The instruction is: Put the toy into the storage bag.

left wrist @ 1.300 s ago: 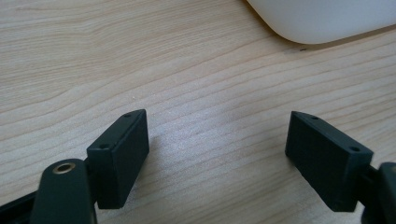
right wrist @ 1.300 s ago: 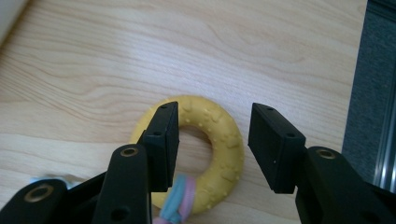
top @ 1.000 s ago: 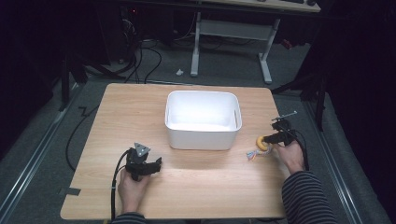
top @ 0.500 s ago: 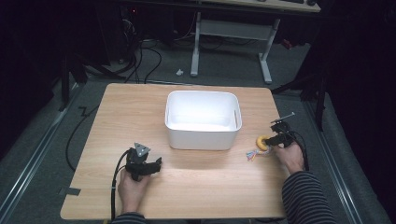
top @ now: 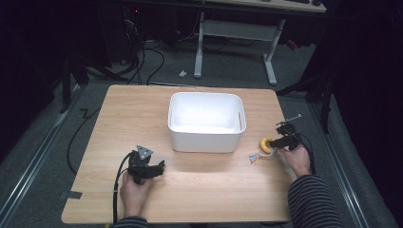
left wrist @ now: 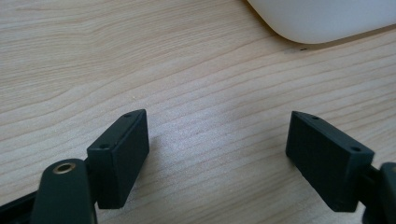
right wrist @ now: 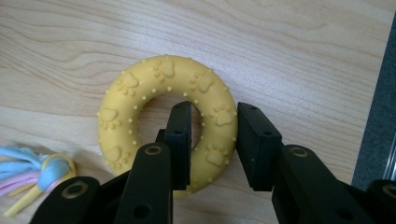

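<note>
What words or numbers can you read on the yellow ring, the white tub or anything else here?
There are none to read.
Yellow ring: raised paw prints and little bumps, no letters.
White tub: plain, no label that shows.
Bundle of coloured strings: no tag.
Right gripper and left gripper: plain black jaws with screw holes, no markings.

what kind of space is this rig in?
Probably a lab or workshop data-collection setup: a lone wooden table under light in a dark room, cables on the grey floor, and an adjustable desk frame behind.
</note>
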The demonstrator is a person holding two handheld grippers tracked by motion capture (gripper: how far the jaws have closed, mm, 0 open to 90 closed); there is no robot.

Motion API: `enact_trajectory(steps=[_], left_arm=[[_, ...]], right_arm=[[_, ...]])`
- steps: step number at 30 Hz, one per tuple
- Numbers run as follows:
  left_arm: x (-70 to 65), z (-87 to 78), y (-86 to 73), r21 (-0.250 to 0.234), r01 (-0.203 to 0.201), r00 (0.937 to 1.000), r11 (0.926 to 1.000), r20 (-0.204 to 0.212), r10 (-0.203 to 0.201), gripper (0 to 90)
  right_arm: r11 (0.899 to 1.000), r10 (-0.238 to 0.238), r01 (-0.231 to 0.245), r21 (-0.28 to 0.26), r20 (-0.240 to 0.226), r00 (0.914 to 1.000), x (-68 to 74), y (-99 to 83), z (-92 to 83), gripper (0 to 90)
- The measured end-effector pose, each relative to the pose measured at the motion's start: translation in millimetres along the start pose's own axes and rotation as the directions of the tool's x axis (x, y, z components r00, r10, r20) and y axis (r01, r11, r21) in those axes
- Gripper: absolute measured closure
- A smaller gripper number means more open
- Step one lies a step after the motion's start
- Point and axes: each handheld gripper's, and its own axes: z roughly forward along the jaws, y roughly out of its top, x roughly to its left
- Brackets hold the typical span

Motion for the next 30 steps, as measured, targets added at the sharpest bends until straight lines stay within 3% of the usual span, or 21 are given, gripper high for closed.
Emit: enact_trajectory(steps=[10,15,21,25,30], left_arm=[[0.0,0.0,0.0,0.0,0.0,1.0,1.0,0.0,0.0,21.6],[0.1,0.0,0.0,0.0,0.0,1.0,1.0,0.001,0.0,21.6],[0.0,0.0,0.0,0.0,0.0,1.0,1.0,0.001,0.0,21.6],[0.1,0.0,0.0,0.0,0.002,1.0,1.0,0.001,-0.002,21.7],[0.1,0.0,0.0,0.0,0.001,1.0,1.0,0.001,-0.001,21.7]], right_arm=[[0.998,-0.038,0.038,-0.051,-0.006,0.9992,4.6,-2.1,-15.6,68.1],[0.994,-0.091,0.092,-0.062,0.024,0.9956,9.9,-5.1,-24.4,68.1],[0.99,-0.09,0.089,-0.106,-0.005,0.9959,8.9,-10.0,-38.8,68.3],[0.985,-0.112,0.114,-0.13,0.024,0.9935,9.9,-11.3,-50.0,68.4],[0.979,-0.101,0.1,-0.178,0.004,0.9949,6.5,-13.6,-66.3,68.4]])
